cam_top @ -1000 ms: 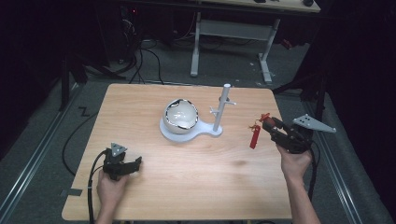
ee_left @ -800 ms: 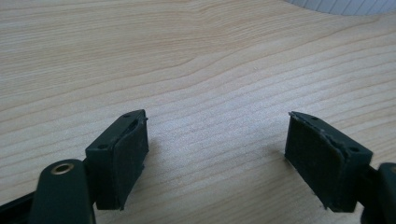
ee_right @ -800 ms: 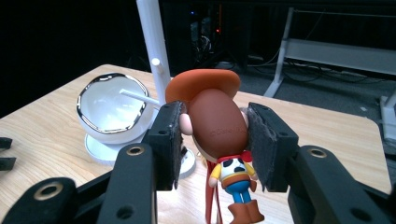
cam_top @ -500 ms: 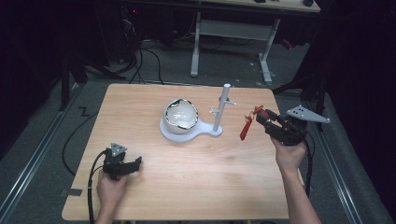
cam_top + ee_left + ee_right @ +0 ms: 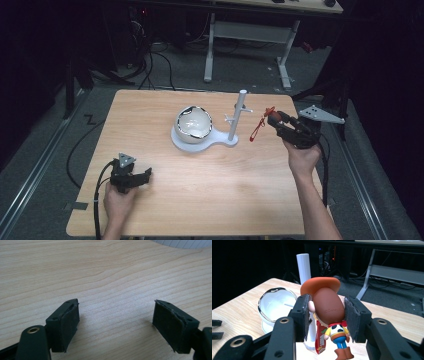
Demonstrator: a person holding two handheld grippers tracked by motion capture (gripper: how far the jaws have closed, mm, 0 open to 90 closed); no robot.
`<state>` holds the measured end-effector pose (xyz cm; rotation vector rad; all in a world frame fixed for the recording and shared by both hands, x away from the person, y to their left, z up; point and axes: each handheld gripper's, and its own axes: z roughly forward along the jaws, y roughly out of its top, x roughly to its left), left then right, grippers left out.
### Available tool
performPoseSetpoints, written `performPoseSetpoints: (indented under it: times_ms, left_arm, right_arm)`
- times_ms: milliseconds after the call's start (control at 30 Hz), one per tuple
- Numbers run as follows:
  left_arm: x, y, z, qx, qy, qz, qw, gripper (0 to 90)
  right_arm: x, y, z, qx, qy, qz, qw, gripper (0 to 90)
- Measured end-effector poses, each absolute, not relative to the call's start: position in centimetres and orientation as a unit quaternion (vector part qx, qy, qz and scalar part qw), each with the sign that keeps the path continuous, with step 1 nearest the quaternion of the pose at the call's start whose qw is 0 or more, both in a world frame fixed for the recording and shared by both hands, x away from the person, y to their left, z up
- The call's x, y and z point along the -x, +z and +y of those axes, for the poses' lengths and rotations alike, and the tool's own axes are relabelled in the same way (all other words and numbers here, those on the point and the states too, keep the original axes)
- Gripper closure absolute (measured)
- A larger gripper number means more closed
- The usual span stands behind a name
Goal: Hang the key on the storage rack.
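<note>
the right tongs [image 5: 325, 315] are pressed on the head of a small cowboy toy [image 5: 328, 315]. the toy is held up in the air, just beside the white post [image 5: 236, 117] of the stand [image 5: 220, 142] on the counter [image 5: 200, 200]. the toy is upright in the right gripper view: its hat is on top and its boots point down. a red strap [image 5: 257, 127] hangs down from it. a white bowl [image 5: 194, 122] with a shiny rim sits on the stand. the left tongs [image 5: 115, 322] are spread wide just above bare wood, near the front left of the counter.

One figurine [image 5: 329, 312] (cowboy), one stand [image 5: 237, 117], one bowl [image 5: 194, 123].
</note>
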<state>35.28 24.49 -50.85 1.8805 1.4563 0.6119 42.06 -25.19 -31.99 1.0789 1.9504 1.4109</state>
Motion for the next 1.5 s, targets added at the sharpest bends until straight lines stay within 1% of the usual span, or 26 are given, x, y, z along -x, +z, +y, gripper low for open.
performPoseSetpoints:
  times_ms: [200, 667, 867, 1500]
  left_arm:
    - [-35.3, -50.9, 24.5, -0.721, 0.235, 0.559, 0.336, 21.9]
    - [-35.3, -50.9, 24.6, -0.720, 0.233, 0.559, 0.339, 21.9]
    - [-35.3, -50.9, 24.6, -0.720, 0.233, 0.559, 0.339, 21.9]
    - [-35.3, -50.9, 24.6, -0.720, 0.233, 0.559, 0.339, 21.9]
  right_arm:
    - [-42.8, -32.0, -24.5, -0.398, 0.522, 0.715, 0.241, 57.4]
    - [-44.0, -31.0, -22.3, -0.386, 0.519, 0.724, 0.240, 57.5]
    - [-44.8, -31.1, -21.7, -0.390, 0.511, 0.729, 0.236, 57.4]
    - [-45.5, -33.5, -23.0, -0.426, 0.495, 0.721, 0.231, 57.2]
